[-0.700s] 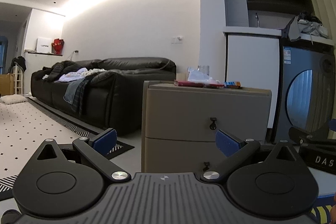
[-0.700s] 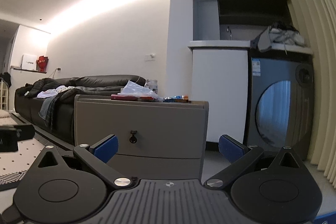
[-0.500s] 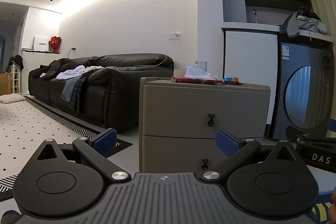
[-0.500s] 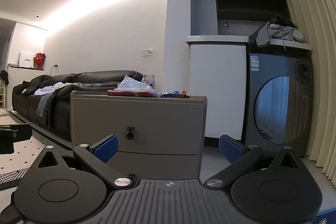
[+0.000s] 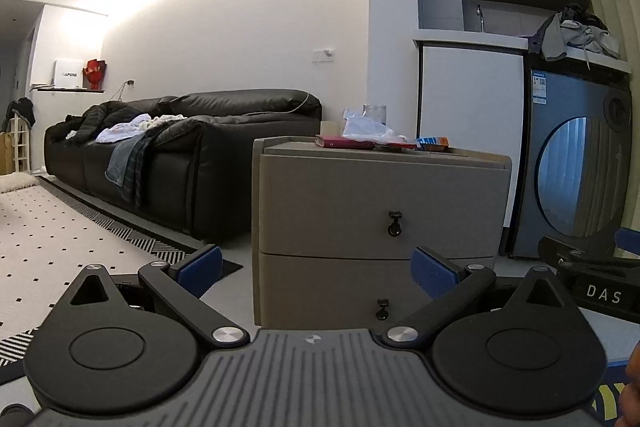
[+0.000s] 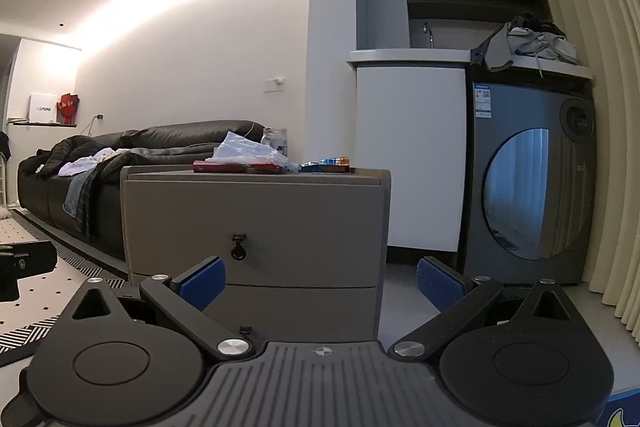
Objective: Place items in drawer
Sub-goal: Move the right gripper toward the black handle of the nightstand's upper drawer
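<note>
A grey two-drawer cabinet (image 5: 380,203) (image 6: 256,223) stands ahead, both drawers closed, each with a black ring pull (image 5: 394,225) (image 6: 238,249). On its top lie a red booklet (image 5: 344,142) (image 6: 220,167), a clear plastic bag (image 5: 368,131) (image 6: 248,151), a blue and orange packet (image 5: 433,142) (image 6: 326,165) and a glass jar (image 6: 275,139). My left gripper (image 5: 316,269) is open and empty, short of the cabinet. My right gripper (image 6: 320,281) is open and empty too, also at a distance.
A black leather sofa (image 5: 192,155) with clothes on it runs along the wall at left, beside a dotted white rug (image 5: 60,239). A washing machine (image 6: 528,183) with a pile of laundry on top stands right of the cabinet, next to a cream curtain (image 6: 608,147).
Both views have drifted a little nearer to the cabinet and lower, so its top items sit higher in frame. Both grippers have stayed open.
</note>
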Available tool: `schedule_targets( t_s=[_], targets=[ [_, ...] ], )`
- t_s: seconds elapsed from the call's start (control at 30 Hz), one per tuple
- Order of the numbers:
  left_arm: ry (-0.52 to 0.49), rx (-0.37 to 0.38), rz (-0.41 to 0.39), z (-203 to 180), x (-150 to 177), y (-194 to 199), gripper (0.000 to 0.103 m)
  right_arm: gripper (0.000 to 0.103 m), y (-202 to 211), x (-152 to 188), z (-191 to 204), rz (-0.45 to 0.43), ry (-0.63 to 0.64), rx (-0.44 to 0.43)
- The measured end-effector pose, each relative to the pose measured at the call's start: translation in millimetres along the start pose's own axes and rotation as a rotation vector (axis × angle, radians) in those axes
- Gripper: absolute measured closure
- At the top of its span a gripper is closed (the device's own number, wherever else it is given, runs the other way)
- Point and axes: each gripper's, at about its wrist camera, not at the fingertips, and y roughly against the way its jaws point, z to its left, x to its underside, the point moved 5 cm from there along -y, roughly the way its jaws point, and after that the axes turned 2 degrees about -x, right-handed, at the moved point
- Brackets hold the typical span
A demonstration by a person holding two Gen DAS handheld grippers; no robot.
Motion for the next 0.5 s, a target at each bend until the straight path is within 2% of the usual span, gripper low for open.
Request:
schedule_targets(
  t_s=[0.5],
  targets=[
    [0.003, -0.005, 0.037, -2.2, -2.7, -15.0, 0.000, 0.000, -13.1, 0.2, -0.1, 0.008, 0.013, -0.001]
  ],
)
